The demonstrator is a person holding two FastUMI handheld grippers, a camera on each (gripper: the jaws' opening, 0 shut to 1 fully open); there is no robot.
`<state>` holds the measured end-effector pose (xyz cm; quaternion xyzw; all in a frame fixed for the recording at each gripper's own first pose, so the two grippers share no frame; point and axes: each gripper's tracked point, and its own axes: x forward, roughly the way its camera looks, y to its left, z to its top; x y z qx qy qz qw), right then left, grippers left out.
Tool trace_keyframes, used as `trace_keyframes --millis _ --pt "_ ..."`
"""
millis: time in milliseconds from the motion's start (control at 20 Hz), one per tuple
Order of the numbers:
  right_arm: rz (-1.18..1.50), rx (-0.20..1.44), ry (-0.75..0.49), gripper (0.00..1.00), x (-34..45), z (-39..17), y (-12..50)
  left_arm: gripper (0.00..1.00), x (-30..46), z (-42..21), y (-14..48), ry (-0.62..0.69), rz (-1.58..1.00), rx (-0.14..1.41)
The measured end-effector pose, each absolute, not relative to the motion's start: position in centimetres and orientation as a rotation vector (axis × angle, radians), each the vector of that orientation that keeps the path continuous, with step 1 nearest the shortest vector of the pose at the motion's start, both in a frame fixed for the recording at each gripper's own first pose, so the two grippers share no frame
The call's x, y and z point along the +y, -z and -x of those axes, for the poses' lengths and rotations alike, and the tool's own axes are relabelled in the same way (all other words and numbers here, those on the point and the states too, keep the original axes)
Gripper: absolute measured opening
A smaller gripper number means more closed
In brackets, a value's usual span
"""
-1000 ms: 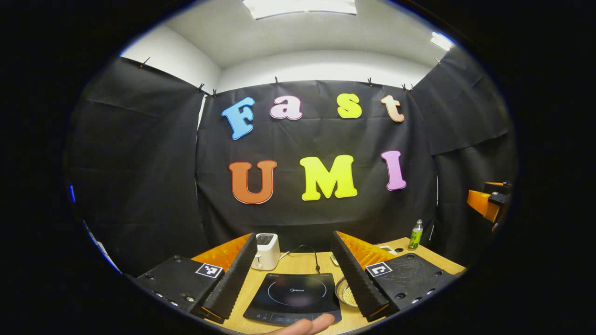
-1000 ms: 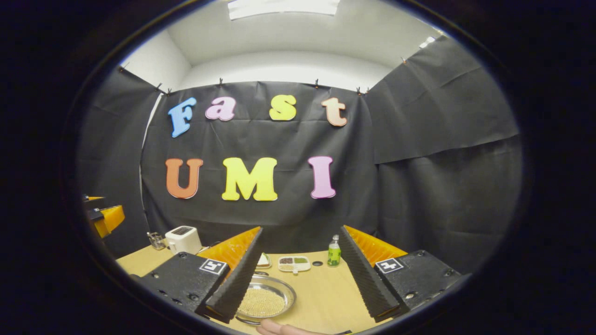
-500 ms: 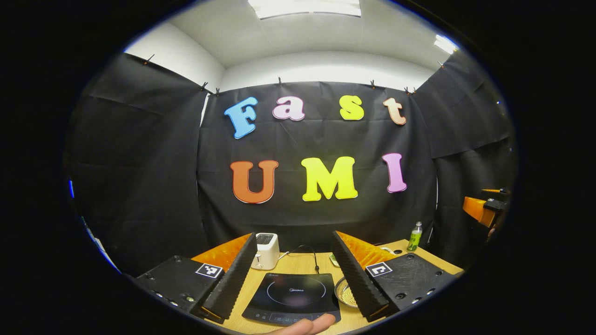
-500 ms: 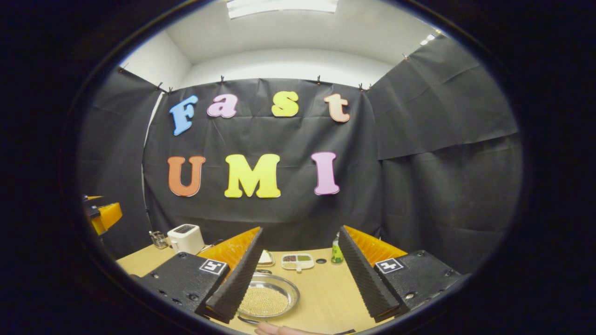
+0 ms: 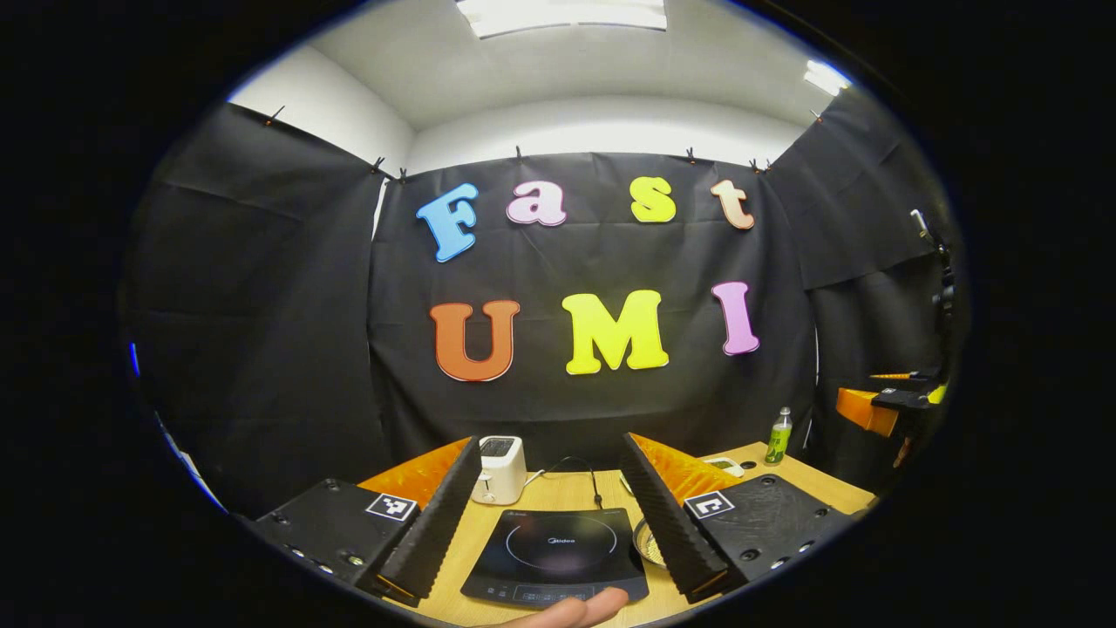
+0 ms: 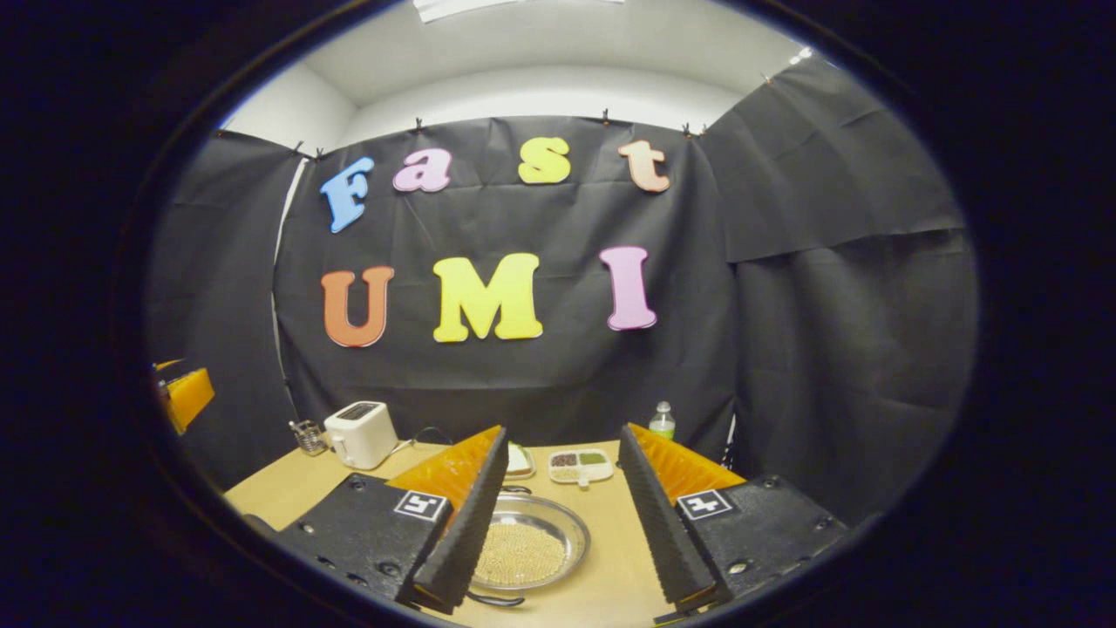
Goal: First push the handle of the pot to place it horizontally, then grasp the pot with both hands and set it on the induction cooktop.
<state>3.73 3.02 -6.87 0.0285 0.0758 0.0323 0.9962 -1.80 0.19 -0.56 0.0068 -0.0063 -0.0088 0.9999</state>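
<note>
Both claws held apart, nothing gripped: left claw (image 5: pixel 549 515) aimed over the induction cooktop (image 5: pixel 558 558), right claw (image 6: pixel 562 515) above the pot (image 6: pixel 527 549). Pot = shallow metal pan w/ small pale grains inside, sat on the tabletop (image 6: pixel 610 584) just right of the cooktop; its dark handle (image 6: pixel 493 599) is seen at the near rim, partly hidden by the left finger. Judged: rigid, smooth metal, prob. slippery; light-ish but loose fill will spill if tilted. Handle to be nudged w/ a fingertip first; then rim to be pinched at opposite sides, kept level. Toaster (image 5: pixel 499 469) and bottle (image 5: pixel 776 436) are well clear at the back.
</note>
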Motion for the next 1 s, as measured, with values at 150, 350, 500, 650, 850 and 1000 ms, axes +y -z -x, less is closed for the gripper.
trace_keyframes --millis 150,350,500,650,850,1000 --pt "-0.080 0.219 -0.101 0.67 4.7 -4.7 9.1 0.96 0.5 2.3 0.8 0.018 0.004 -0.018" --pt "-0.057 0.310 -0.204 0.37 7.7 -5.3 12.2 0.96 1.1 2.7 1.4 0.020 0.022 -0.016" --pt "-0.033 0.365 -0.224 0.00 9.0 -5.6 14.5 0.96 1.5 2.5 1.9 0.012 0.019 -0.014" --pt "-0.043 0.442 -0.224 0.04 10.2 -5.6 17.0 0.96 1.4 2.6 2.4 0.017 0.015 -0.008" --pt "-0.052 0.578 -0.251 0.01 12.4 -5.1 21.8 0.95 1.5 2.8 3.4 0.023 0.006 0.000" --pt "-0.067 0.671 -0.283 0.04 14.5 -4.0 25.2 0.96 2.1 3.0 3.8 0.005 0.013 0.004"
